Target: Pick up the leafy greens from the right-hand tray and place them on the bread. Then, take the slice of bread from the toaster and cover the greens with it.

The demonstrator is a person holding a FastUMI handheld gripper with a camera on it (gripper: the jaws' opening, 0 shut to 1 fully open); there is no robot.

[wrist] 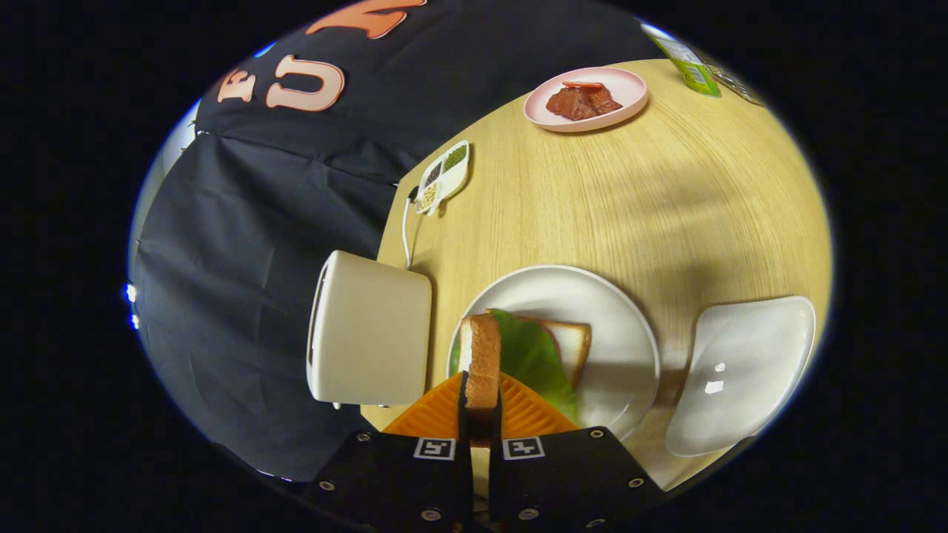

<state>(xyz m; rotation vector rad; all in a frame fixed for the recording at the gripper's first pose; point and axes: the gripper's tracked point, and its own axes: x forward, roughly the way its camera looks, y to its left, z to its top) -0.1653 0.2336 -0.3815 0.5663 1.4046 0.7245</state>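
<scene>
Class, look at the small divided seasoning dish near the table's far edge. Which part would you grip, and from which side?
Grip the seasoning dish by its raised rim across the narrow width, coming from above. It is long, shallow and flat on the table, so probably only the rim offers a hold. The tongs are now shut on the bread slice.

A staged kitchen setting inside a recording booth is shown. A round wooden desk (666, 200) is backed by black cloth hung as a wall. Kitchen things are laid out on it: a toaster (370, 333), a white plate (622, 333) of bread and greens, a pink plate (629, 85) of meat and a small seasoning dish (443, 178).
</scene>
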